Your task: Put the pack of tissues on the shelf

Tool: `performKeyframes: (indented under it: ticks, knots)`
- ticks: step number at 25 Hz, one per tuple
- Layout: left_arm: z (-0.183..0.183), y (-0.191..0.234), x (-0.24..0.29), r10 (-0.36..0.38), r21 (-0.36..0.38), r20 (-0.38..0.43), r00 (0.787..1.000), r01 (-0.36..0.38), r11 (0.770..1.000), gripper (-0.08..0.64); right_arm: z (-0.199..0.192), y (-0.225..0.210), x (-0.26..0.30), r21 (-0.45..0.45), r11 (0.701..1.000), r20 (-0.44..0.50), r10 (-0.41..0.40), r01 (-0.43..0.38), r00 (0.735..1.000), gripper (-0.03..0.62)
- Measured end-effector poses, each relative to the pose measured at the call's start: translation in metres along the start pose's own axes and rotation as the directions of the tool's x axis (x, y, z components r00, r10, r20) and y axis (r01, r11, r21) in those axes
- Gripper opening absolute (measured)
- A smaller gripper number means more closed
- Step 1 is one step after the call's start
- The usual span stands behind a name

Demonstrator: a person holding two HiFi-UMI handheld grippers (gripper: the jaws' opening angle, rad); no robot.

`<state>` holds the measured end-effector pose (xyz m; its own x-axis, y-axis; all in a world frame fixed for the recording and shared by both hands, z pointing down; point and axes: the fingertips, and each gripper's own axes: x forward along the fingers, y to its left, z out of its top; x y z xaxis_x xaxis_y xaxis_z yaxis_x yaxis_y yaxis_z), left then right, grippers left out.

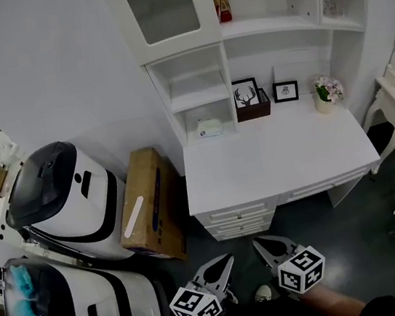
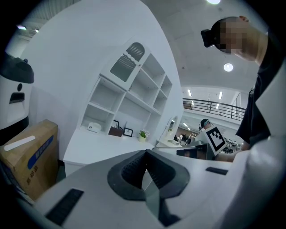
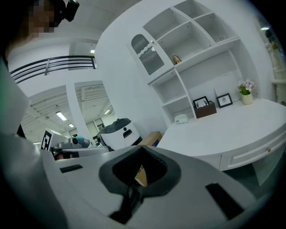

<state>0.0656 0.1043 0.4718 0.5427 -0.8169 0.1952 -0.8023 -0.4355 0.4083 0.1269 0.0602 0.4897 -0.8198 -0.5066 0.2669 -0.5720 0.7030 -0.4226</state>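
A white desk-and-shelf unit (image 1: 278,156) filled the middle of the head view, against a white wall. To its left stood two white robots with dark tops, one (image 1: 63,192) behind the other (image 1: 81,311), and a brown cardboard box (image 1: 149,205) leaned between them and the desk drawers.

Low in the frame, well short of the desk, the left gripper (image 1: 229,258) and the right gripper (image 1: 260,244) hung side by side. Each one's own view showed its jaws brought together at the tips with nothing between them.

On the desk's back edge sat a brown box (image 1: 253,108) with a framed deer picture (image 1: 246,94) behind it, a smaller frame (image 1: 285,90) and a pot of flowers (image 1: 326,94).

The pack of tissues (image 1: 210,127) lay in the lowest open shelf compartment, left of the brown box and far from both grippers.
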Motion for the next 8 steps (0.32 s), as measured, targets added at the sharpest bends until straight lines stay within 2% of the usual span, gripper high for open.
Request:
performKeyframes:
  ticks: [8]
  knots:
    - [-0.0042, -0.0042, 0.0007, -0.017, -0.006, 0.003, 1.000, 0.017, 1.000, 0.003, -0.0029, 0.0020, -0.0046, -0.004, 1.000, 0.000, -0.007, 0.007, 1.000, 0.005]
